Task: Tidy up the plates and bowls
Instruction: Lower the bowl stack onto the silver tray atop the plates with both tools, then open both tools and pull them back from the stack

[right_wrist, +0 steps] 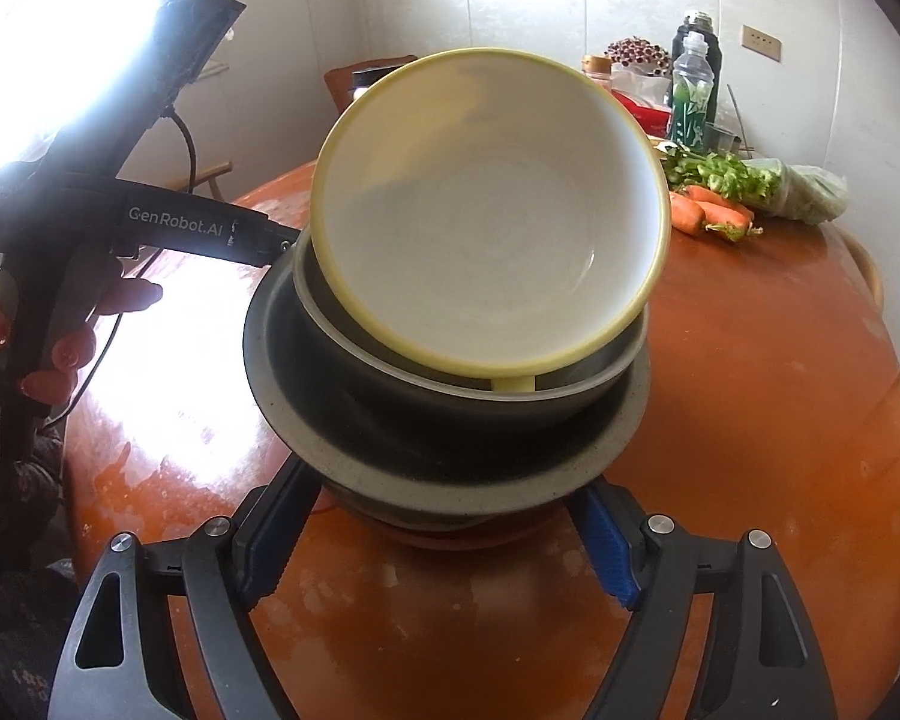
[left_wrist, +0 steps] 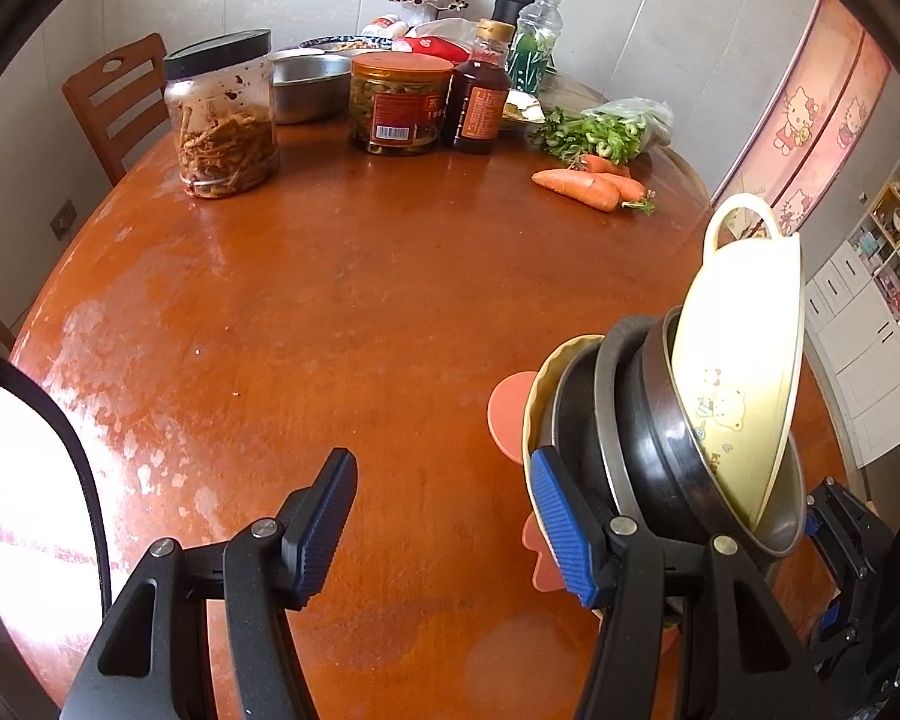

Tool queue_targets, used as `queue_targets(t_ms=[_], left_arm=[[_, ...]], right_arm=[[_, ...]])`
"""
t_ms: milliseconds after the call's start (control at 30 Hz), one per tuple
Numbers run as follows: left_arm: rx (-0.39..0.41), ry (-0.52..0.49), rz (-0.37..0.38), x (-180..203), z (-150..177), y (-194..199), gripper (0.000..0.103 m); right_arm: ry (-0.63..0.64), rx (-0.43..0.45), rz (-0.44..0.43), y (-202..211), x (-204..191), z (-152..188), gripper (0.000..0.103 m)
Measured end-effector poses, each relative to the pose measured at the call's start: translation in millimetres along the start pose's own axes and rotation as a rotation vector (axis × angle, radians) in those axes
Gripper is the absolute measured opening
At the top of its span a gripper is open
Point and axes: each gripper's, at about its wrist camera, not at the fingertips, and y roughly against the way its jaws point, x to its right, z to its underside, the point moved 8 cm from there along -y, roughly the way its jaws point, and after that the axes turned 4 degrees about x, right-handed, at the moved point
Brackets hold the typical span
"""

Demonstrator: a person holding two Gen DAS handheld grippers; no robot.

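Round orange desk (left_wrist: 330,312), jars at back. Stack of bowls and plates (right_wrist: 450,372) sits tilted between right claw (right_wrist: 444,546) pads, clamped. Left claw (left_wrist: 444,528) half-open, empty, stack just to its right.

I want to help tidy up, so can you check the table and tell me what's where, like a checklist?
Surface: round orange-brown wooden table, glossy, with worn pale patches.
Job's things: tilted stack of dishes; cream yellow-rimmed bowl on top, in a steel bowl, over a grey speckled plate.
Clutter: black-lidded clear jar, orange-lidded jar, dark sauce bottle, steel basin, carrots, leafy greens, all at the far side.
Grippers: left gripper open, nothing between its jaws; right gripper flanks the stack's base, grip unclear.
Cables: black cable beside the left gripper.
Surroundings: wooden chair, pink cartoon-cat panel.
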Motion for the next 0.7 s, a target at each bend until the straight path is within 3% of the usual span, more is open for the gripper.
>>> queue_targets(t_ms=[167,300,700], left_arm=[[0.023,0.017,-0.02,-5,7,9,0.067],[0.035,0.006,-0.072,-12,15,18,0.067],[0.093,0.035,-0.097,-22,42,52,0.067]], right_arm=[[-0.009,0.008,0.017,4,2,-1,0.082],[-0.011,0.008,0.036,12,-2,6,0.082],[-0.05,0.064,0.078,35,-20,13,0.082]])
